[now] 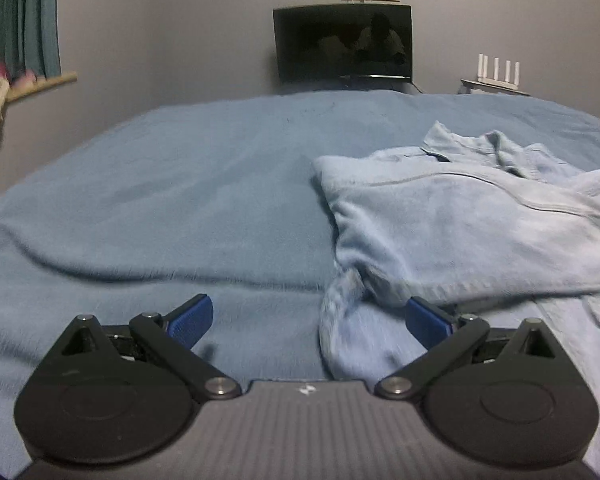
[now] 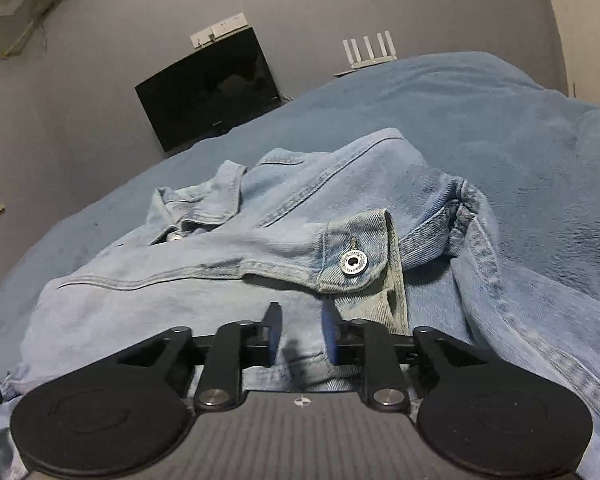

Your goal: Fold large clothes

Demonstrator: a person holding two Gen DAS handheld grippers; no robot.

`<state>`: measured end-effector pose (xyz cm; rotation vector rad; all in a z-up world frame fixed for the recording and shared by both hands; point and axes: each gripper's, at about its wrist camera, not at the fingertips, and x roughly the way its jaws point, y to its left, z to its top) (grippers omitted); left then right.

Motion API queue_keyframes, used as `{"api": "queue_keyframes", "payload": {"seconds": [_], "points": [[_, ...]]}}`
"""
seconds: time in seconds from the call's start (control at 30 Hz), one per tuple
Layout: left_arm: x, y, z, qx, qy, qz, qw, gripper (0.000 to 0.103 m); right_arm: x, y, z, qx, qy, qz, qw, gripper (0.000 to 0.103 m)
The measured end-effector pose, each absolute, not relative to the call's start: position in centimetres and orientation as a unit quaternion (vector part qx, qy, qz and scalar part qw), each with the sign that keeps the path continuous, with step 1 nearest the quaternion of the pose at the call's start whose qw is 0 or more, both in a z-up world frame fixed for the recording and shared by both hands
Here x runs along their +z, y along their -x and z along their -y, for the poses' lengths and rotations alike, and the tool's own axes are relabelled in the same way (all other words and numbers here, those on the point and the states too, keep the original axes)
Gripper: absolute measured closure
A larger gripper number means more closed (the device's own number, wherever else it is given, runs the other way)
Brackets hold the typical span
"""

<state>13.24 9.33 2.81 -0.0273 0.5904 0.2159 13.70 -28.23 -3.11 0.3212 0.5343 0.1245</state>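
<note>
A light blue denim jacket [image 1: 460, 224] lies partly folded on the blue bedspread [image 1: 160, 200], to the right in the left wrist view. A loose part of it [image 1: 344, 332] hangs down between the wide-open jaws of my left gripper [image 1: 308, 320], touching neither pad. In the right wrist view the jacket [image 2: 260, 240] fills the middle, with its collar [image 2: 204, 200] at the far side and a cuff with a metal button [image 2: 353, 263] just ahead. My right gripper [image 2: 302, 336] hovers low over the denim, its jaws a small gap apart, holding nothing.
The bedspread [image 2: 520, 140] spreads left of and beyond the jacket. A dark monitor [image 1: 342, 44] and a white router [image 1: 498, 74] stand against the grey wall past the bed. A teal curtain [image 1: 24, 16] hangs at far left.
</note>
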Motion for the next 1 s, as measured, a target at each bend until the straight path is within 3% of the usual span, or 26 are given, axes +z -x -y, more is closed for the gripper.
{"api": "queue_keyframes", "payload": {"seconds": [0.03,0.1,0.13,0.5,0.77,1.0], "points": [[3.2,-11.9,-9.5,0.099,0.027,-0.296,0.950,0.000,-2.7,-12.9,28.3,0.064,-0.157,-0.261,0.950,0.071],[3.8,-9.5,-9.7,0.089,0.053,-0.308,0.946,0.000,-1.9,-11.5,28.3,0.061,-0.153,-0.264,0.950,0.044],[4.1,-8.3,-9.8,0.085,0.067,-0.315,0.943,0.000,-1.5,-10.7,28.4,0.060,-0.152,-0.261,0.951,0.042],[5.8,1.7,-8.7,0.035,0.104,-0.361,0.926,0.000,4.6,1.2,34.4,0.068,-0.192,-0.233,0.951,0.032],[4.9,2.3,-7.2,-0.030,0.173,-0.414,0.893,0.000,6.6,8.2,39.1,0.012,-0.160,-0.264,0.951,0.030],[1.8,2.3,-7.2,-0.067,0.226,-0.465,0.854,0.002,5.3,9.3,40.2,0.018,-0.159,-0.313,0.936,0.031]]}}
